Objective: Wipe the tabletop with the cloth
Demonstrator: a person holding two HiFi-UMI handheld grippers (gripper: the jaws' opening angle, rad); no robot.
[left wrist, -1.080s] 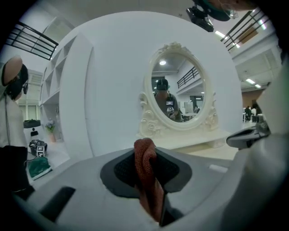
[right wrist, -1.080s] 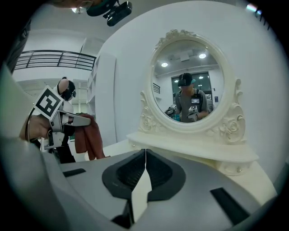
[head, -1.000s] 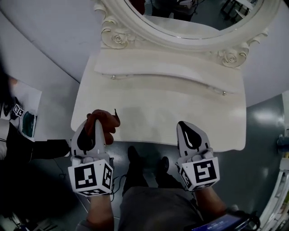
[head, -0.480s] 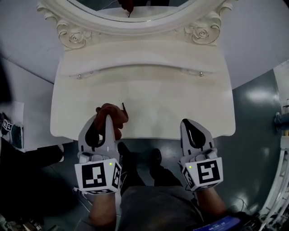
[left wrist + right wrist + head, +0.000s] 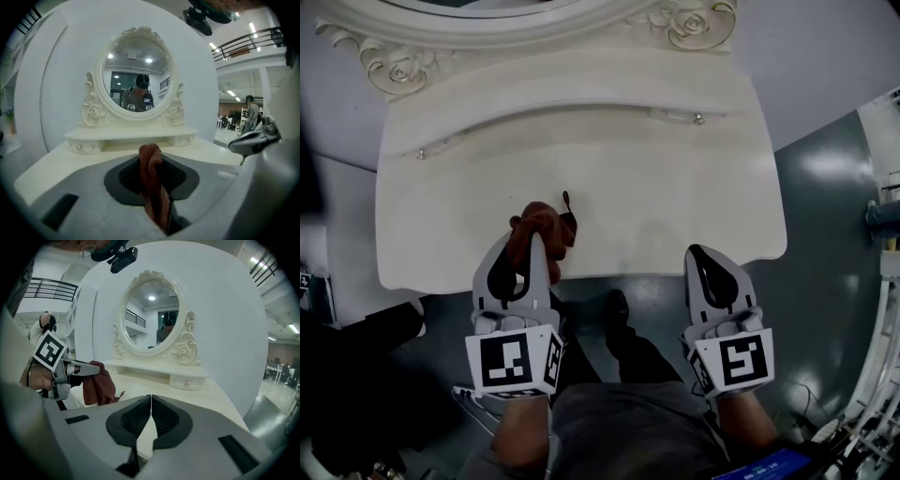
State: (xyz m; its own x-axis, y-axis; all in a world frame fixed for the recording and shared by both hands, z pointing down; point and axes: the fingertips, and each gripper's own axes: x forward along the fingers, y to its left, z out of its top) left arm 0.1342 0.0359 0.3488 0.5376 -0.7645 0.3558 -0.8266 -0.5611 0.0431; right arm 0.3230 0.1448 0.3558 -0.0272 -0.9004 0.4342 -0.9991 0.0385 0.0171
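Left gripper (image 5: 523, 246): the tongs are narrow and clamped on the cloth (image 5: 547, 225). In the left gripper view a reddish-brown fold of cloth (image 5: 151, 174) stands upright between the two dark pads and rises a little above them.

Cloth: bunched into a lump that sticks out ahead of the left jaw tips. It sits over the tabletop (image 5: 666, 202) near the front edge, left of centre. From the right gripper view the lump (image 5: 99, 386) hangs under the left gripper (image 5: 70, 369) and appears to rest on the surface; I cannot confirm firm contact.

Right gripper (image 5: 701, 259): its tips are at the front edge of the tabletop, right of centre and well apart from the cloth. In its own view the right gripper (image 5: 151, 403) has both pads pressed together along one thin seam.

Surroundings: the tabletop is cream-white. At its back runs a raised drawer shelf (image 5: 562, 108) with a small knob (image 5: 420, 155) towards each end. Above the shelf stands an oval mirror (image 5: 136, 79) in a carved frame. Grey floor (image 5: 830, 178) shows to the right of the table.
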